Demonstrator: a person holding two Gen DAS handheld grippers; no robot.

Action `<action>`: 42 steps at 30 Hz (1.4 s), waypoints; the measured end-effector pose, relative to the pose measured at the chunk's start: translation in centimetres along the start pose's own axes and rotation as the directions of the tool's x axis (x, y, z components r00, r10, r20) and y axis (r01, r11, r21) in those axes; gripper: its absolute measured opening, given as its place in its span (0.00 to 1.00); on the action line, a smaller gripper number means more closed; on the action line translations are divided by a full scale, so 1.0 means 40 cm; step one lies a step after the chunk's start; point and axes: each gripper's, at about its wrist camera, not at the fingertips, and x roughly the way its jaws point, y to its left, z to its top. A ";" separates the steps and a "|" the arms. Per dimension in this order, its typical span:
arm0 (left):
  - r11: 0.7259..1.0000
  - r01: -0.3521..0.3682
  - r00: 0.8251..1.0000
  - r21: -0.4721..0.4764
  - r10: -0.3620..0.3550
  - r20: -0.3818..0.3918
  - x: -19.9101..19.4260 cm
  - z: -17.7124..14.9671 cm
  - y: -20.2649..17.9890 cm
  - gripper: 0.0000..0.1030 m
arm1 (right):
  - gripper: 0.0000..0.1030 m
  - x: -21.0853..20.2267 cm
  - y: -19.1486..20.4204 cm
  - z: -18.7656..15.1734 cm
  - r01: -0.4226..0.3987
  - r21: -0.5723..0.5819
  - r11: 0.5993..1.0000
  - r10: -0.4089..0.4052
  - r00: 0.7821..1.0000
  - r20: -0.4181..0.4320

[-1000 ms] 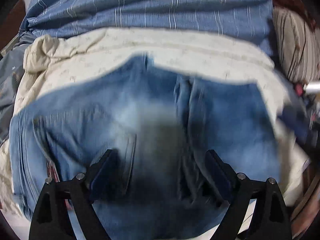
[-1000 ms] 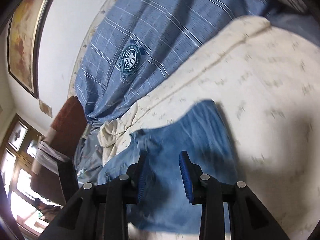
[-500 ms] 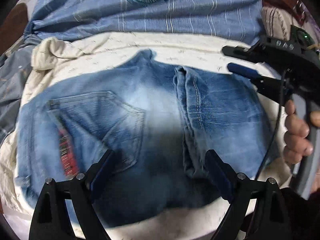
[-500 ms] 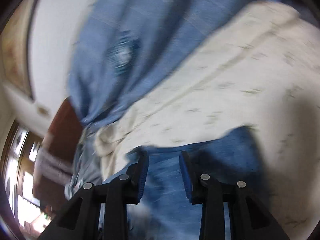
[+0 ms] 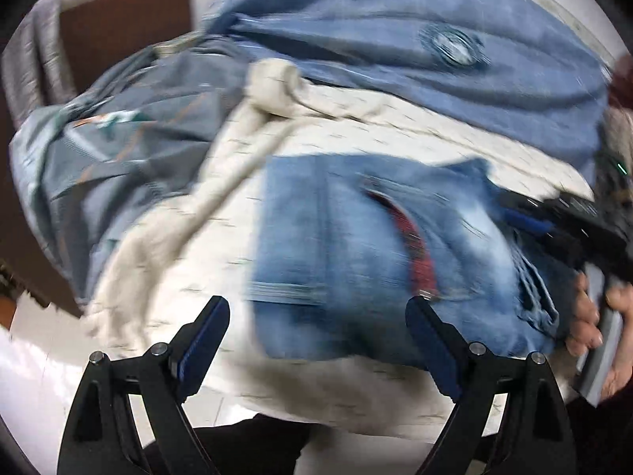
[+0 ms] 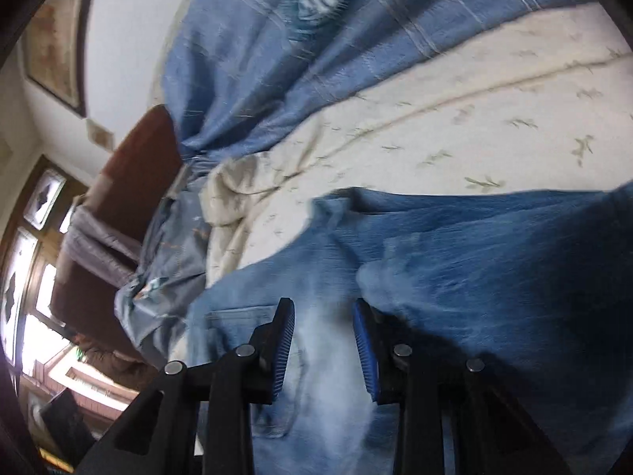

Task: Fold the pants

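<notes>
Blue denim pants (image 5: 356, 253) lie folded in a compact stack on a cream bedspread (image 5: 190, 277), with a red label strip (image 5: 415, 245) showing on top. My left gripper (image 5: 318, 340) is open and empty, held above the near edge of the stack. My right gripper (image 6: 322, 346) hovers over the denim (image 6: 494, 277) with its jaws a small way apart and nothing between them. It also shows in the left wrist view (image 5: 554, 217) at the stack's right edge, in a hand.
A blue plaid blanket with a round emblem (image 5: 455, 45) lies behind the pants. A grey patterned quilt (image 5: 118, 150) is bunched at the left. A brown headboard (image 5: 122, 16) stands beyond it. Windows (image 6: 23, 277) show far left.
My left gripper has pulled back and swung left, so the pants now sit right of centre. My right gripper has come down closer over the denim.
</notes>
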 end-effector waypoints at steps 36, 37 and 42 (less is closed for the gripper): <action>0.977 -0.088 0.995 -0.195 0.079 -0.052 -0.001 0.019 0.160 0.88 | 0.34 -0.108 0.193 -0.164 -0.262 -0.175 0.949 0.246 0.963 -0.109; 0.976 -0.089 0.995 -0.197 0.080 -0.052 -0.009 0.016 0.161 0.88 | 0.34 -0.102 0.203 -0.169 -0.261 -0.188 0.947 0.243 0.964 -0.113; 0.982 -0.091 0.996 -0.167 0.089 -0.021 -0.069 0.010 0.136 0.88 | 0.34 -0.091 0.212 -0.174 -0.245 -0.205 0.947 0.227 0.968 -0.109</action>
